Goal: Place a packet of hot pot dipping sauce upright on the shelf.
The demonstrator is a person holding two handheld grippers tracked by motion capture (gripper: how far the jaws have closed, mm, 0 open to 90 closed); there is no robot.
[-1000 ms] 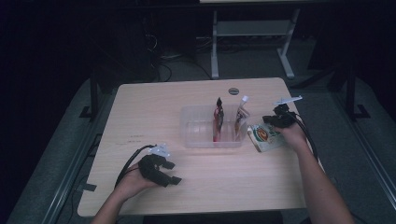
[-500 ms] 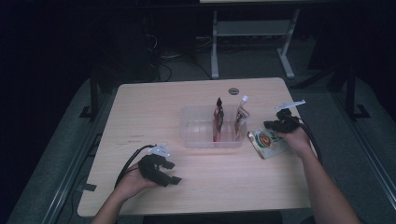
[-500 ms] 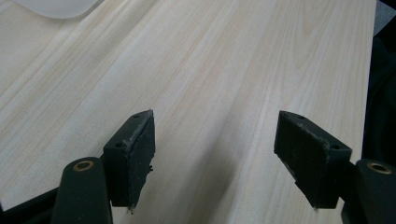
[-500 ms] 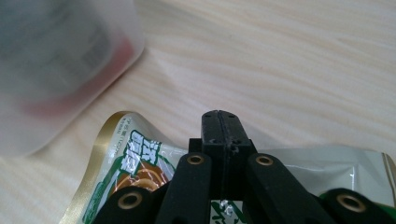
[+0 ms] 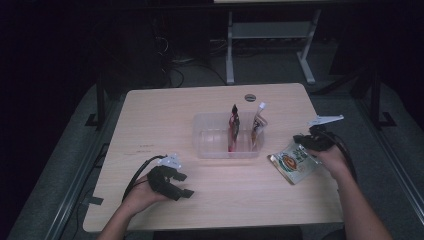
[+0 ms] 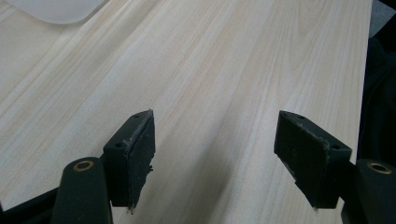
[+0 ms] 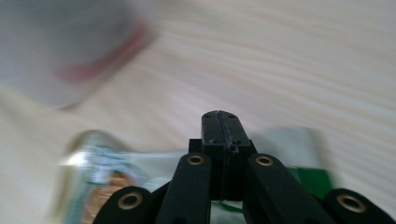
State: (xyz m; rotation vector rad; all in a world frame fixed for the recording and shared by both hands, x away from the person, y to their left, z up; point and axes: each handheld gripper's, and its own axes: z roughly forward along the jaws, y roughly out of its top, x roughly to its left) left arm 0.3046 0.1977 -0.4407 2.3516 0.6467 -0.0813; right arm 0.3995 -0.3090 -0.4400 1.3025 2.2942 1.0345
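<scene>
The right gripper (image 7: 219, 122) has its black jaws pressed together, apparently pinching the edge of a flat, glossy foil pouch (image 5: 294, 162), blurred beneath them. The left gripper (image 6: 215, 154) rests with jaws spread over bare pale wood-grain table (image 6: 224, 70).

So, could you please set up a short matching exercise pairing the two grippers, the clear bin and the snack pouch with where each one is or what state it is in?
Things:
1. left gripper
2. right gripper
3. clear bin
4. snack pouch

States or places:
A. stands mid-table with two packets upright in it
B. jaws apart above bare wood near the front edge
C. pinched at its edge, to the right of the container
D. jaws pressed together on a thin edge

Pairs: 1-B, 2-D, 3-A, 4-C
</scene>
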